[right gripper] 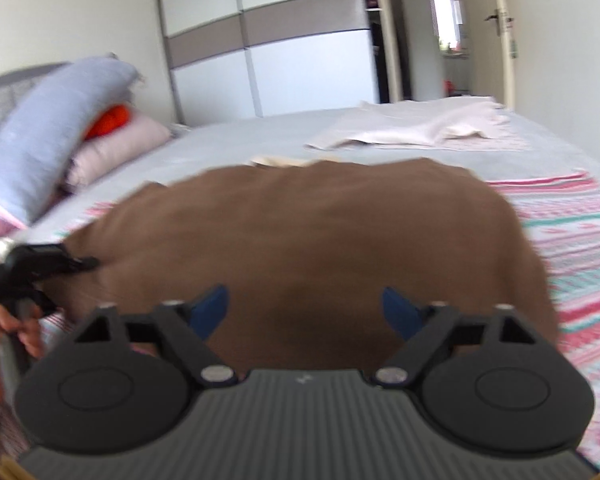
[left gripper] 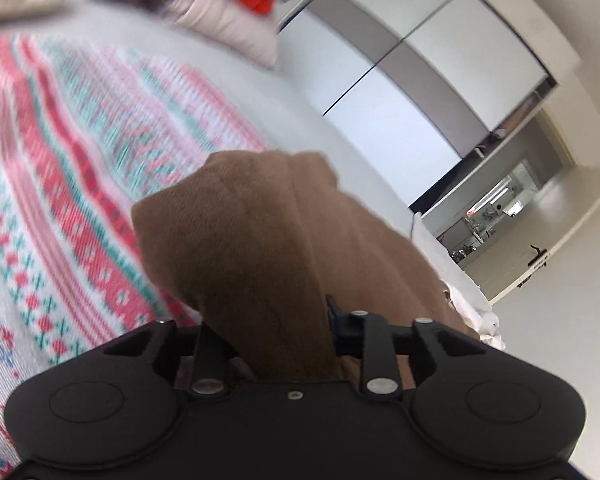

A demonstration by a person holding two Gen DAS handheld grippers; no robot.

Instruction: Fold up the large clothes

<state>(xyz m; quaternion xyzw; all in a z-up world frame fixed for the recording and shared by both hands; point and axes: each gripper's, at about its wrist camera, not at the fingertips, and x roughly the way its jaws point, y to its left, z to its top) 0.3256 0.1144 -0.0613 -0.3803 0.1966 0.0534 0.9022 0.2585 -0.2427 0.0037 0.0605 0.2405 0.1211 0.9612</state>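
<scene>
A brown garment (left gripper: 252,232) lies bunched on the patterned bedspread (left gripper: 60,184). In the left wrist view its fold rises up between the fingers of my left gripper (left gripper: 272,320), which is shut on the cloth; the fabric hides most of the pads. The right wrist view shows that same left gripper (right gripper: 82,264) pinching the garment's left edge, with a hand on its handle. The brown garment (right gripper: 300,220) spreads wide ahead of my right gripper (right gripper: 306,308). Its blue pads (right gripper: 212,308) stand far apart, with cloth lying between them and no visible pinch.
Grey, pink and orange pillows (right gripper: 52,148) are stacked at the bed's head on the left. A pale cloth (right gripper: 416,128) lies spread at the far side of the bed. A sliding wardrobe (right gripper: 268,40) and an open doorway (right gripper: 452,28) stand beyond.
</scene>
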